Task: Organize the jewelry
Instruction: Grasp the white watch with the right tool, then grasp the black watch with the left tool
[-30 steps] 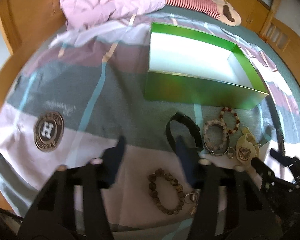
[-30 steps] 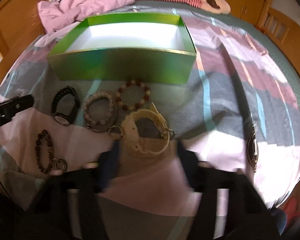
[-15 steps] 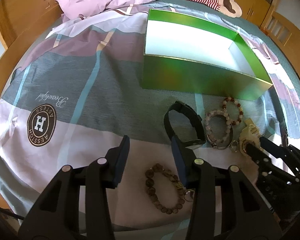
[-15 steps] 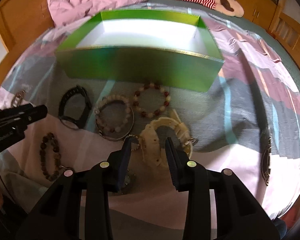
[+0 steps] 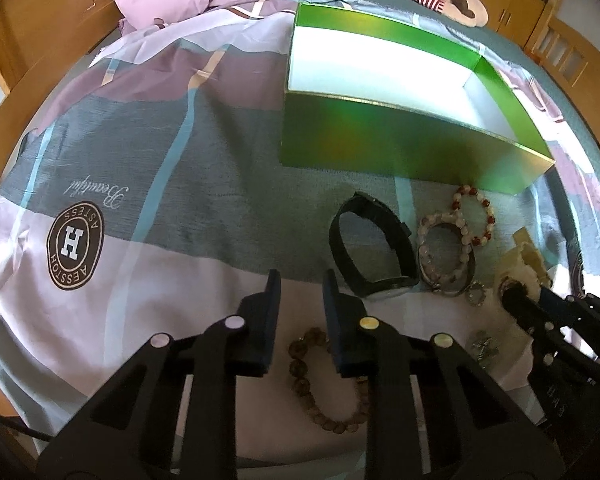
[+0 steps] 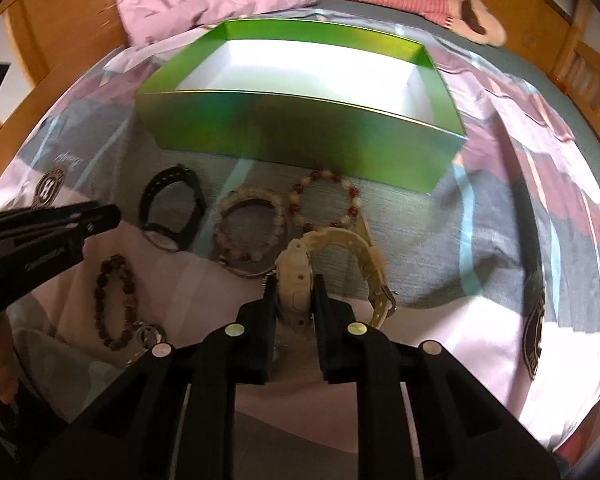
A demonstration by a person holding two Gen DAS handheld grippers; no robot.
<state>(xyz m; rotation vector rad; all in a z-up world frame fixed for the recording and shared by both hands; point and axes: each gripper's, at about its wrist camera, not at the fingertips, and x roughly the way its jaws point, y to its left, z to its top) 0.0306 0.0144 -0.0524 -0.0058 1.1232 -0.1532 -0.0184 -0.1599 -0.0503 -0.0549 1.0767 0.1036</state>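
The right gripper (image 6: 294, 300) is closing its jaws on the cream watch (image 6: 300, 280), whose case is sitting between the pads and appears to be pressed by them; the strap is still lying on the bed (image 6: 480, 216), so the watch is not yet lifted. The left gripper (image 5: 298, 300) is also closing its jaws, with nothing between them (the brown bead bracelet (image 5: 320, 384) is lying below and behind the tips, not within them).

The green box (image 6: 300, 136) is standing open on the bedspread with nothing in it. Just in front of it are lying a red-and-white bead bracelet (image 6: 324, 200), a pale bead bracelet (image 6: 250, 228) and a black watch (image 6: 172, 212), close together and partly touching.

Judgement: the step in hand is the first pick, the cream watch being taken for the box; no piece is stowed yet. The next move is calling for a firm hold on the case, a lift clear of the box's near wall, then a release over its white floor. The loose strap could be snagging the neighbouring bracelet on the way up.
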